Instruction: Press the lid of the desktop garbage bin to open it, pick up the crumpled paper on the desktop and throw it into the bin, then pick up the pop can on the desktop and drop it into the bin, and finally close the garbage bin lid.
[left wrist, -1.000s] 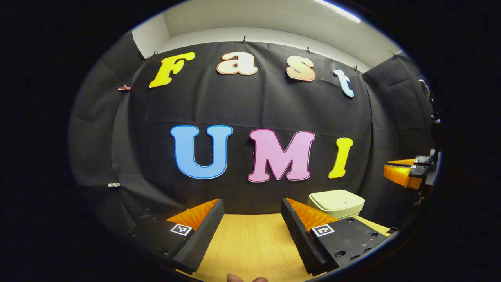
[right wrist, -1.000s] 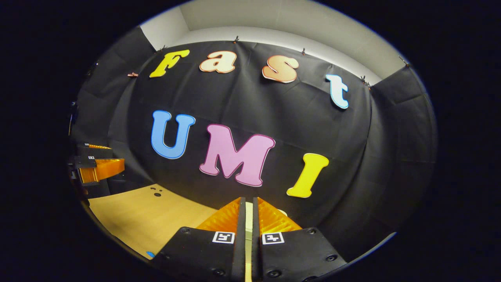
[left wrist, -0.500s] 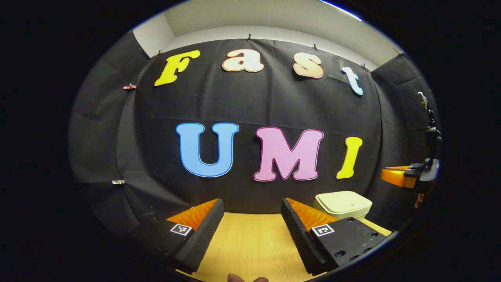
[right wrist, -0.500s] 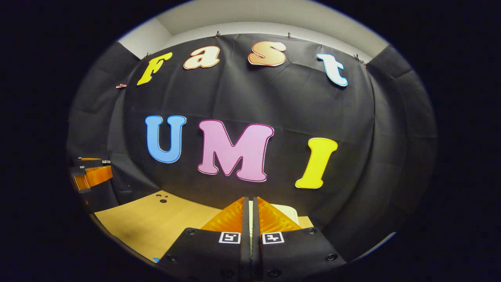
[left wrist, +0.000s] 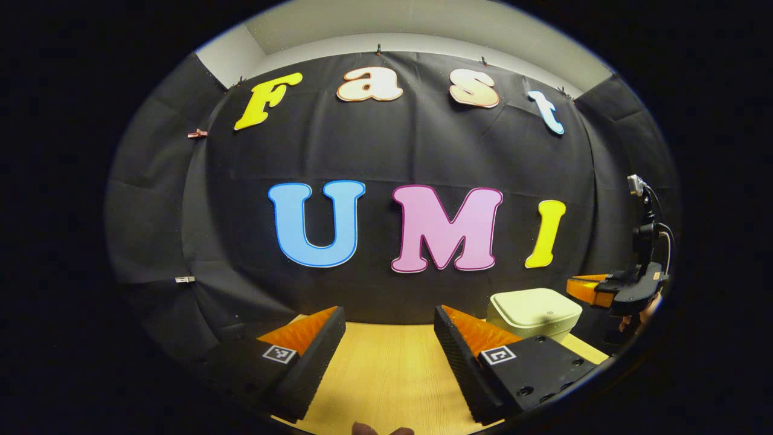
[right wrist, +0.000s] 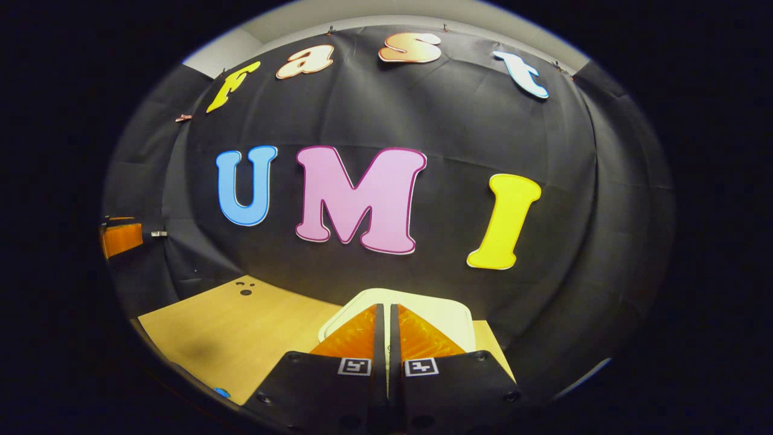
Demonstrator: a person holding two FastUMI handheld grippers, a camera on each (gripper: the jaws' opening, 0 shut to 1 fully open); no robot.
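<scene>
The garbage bin (right wrist: pixel 450 314), lid down, is seen at the desk's (right wrist: pixel 229 326) far edge by the booth wall. The right gripper (right wrist: pixel 386 320), fingers pressed together, is held just above its lid. The left gripper (left wrist: pixel 389 329) is held wide apart, left of the bin.

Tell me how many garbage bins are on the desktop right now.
1. The garbage bin, lid closed, sits at the desktop's back right by the wall; the right gripper is just above its lid. Anything below the cameras' view may be hidden.
</scene>
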